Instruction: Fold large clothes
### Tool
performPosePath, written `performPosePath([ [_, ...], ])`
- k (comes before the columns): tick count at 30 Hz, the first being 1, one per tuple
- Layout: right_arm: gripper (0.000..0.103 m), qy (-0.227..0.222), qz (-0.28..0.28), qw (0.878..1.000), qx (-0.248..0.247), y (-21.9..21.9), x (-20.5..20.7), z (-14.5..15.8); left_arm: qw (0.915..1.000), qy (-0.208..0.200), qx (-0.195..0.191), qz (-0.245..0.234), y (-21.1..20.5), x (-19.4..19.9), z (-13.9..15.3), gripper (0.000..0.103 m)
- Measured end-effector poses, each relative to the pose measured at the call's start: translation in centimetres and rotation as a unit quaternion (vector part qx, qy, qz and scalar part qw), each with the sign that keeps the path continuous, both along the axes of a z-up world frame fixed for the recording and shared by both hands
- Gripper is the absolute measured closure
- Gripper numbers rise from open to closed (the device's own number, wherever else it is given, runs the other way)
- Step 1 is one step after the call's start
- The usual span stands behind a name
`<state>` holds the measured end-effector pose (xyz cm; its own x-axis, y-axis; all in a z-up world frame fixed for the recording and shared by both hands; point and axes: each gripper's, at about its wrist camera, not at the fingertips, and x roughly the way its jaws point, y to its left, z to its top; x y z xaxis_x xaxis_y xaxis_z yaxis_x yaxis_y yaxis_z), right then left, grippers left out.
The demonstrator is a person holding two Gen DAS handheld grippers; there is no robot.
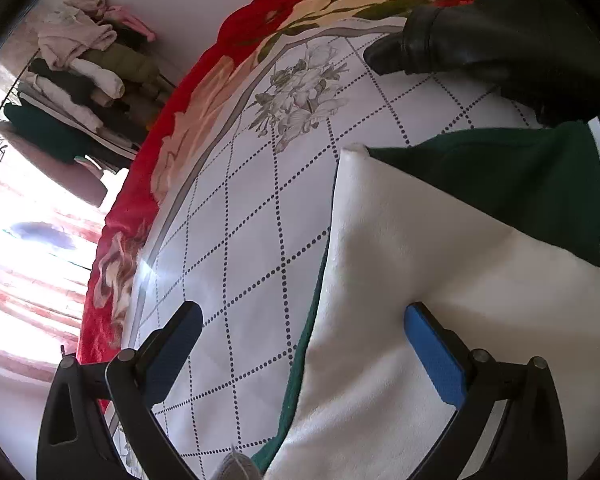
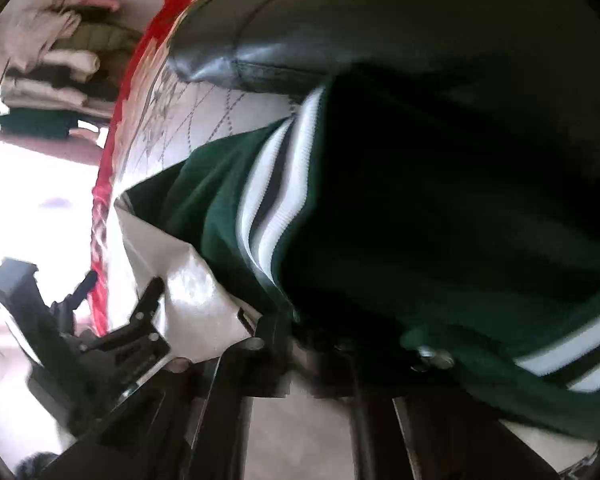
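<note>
- The large garment, a dark green knit jacket with white leather-look sleeves and white-and-black striped ribbing (image 1: 500,184), is seen lying on a white bedspread printed with a dotted diamond grid and grey flowers (image 1: 252,216).
- In the left wrist view, a white sleeve panel of the garment (image 1: 400,280) is spread across the lower right, with the green body beyond it and a thin green edge along its left side.
- The left gripper (image 1: 304,344) is held above the bed with its blue-padded fingers (image 1: 434,356) spread wide apart; nothing is pressed between them. One finger is seen over the white sleeve, the other over the bare bedspread.
- A black leather-look jacket (image 1: 480,36) is seen at the far side of the bed, one cuff resting on the bedspread, just beyond the green garment.
- A red blanket with large flower patterns (image 1: 204,92) is seen along the edge of the bed, under the bedspread.
- A rack piled with folded clothes in pink, white, olive and dark green (image 1: 80,80) is seen against the wall, well apart from the bed.
- In the blurred right wrist view, the right gripper (image 2: 312,344) is seen with its jaws clenched; green fabric by the striped ribbing (image 2: 276,196) lies right at the fingers and fills the view, but whether it is pinched cannot be told.
</note>
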<state>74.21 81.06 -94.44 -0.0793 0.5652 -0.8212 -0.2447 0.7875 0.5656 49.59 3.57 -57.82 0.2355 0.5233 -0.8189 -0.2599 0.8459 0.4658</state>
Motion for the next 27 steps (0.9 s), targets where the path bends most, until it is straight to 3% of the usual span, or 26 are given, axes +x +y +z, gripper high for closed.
performPosePath([
  [7,0.101,-0.051,-0.041,0.998,-0.013,-0.5,2.1,4.5,0.9994,-0.021,-0.022,-0.015,-0.1,0.6,2.1,0.000],
  [13,0.101,-0.091,-0.068,0.992,-0.062,-0.8,5.5,7.5,0.9991,-0.027,-0.023,-0.024,-0.5,1.5,2.9,0.000],
  [16,0.100,-0.053,-0.064,0.993,-0.079,-0.8,6.8,6.2,0.9992,-0.025,-0.024,-0.021,-0.3,1.6,2.8,0.000],
  [18,0.088,-0.028,-0.056,0.995,-0.075,-1.1,7.4,5.8,0.9991,-0.025,-0.030,-0.019,-0.3,1.3,3.1,0.000],
  [19,0.073,-0.020,-0.065,0.995,-0.075,-2.3,6.9,6.6,0.9987,-0.028,-0.039,-0.018,-0.3,0.7,3.7,0.000],
  [20,0.064,-0.012,-0.070,0.995,-0.066,-3.0,6.2,7.0,0.9983,-0.035,-0.044,-0.018,-0.4,0.0,4.5,0.000],
  [24,0.058,0.011,-0.091,0.995,-0.042,-11.4,-0.7,11.3,0.9961,-0.046,-0.072,-0.022,-1.4,-4.1,7.8,0.000],
  [27,0.053,0.035,-0.114,0.991,-0.063,-18.2,-7.7,13.3,0.9947,-0.028,-0.094,-0.032,-2.9,-8.2,9.3,0.000],
])
